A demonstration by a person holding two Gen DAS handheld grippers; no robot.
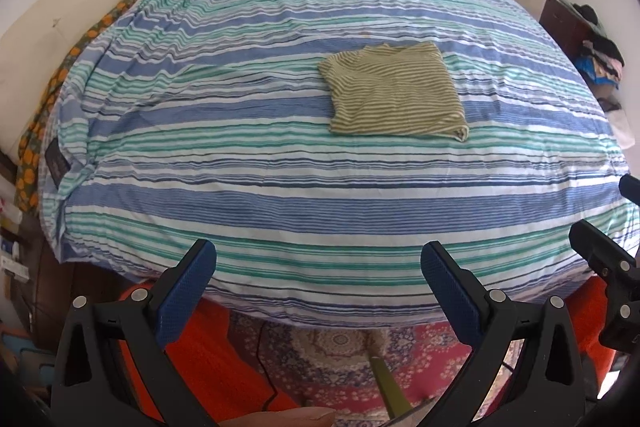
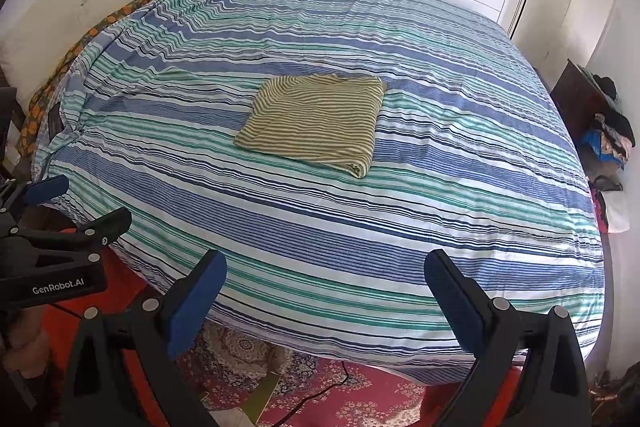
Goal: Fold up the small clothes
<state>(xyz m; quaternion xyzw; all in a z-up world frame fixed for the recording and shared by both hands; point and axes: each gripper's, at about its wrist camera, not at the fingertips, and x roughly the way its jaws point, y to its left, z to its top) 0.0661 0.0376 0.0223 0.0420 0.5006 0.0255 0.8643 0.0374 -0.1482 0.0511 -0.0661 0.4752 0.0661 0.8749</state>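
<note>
The left tool (image 1: pixel 318 261) and the right tool (image 2: pixel 325 273) both gape wide with nothing between their jaws, held at the near edge of the bed (image 2: pixel 460 195). Well ahead of both lies the folded shirt (image 2: pixel 316 119), flat on the striped cover.

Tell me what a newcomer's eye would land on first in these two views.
First, the big bedspread in blue, green and white stripes, filling nearly everything. At its middle lies the folded olive-striped shirt, a neat rectangle, apart from both claws. The left claw and right claw hang open and empty over the bed's near edge, above a red patterned rug.
</note>
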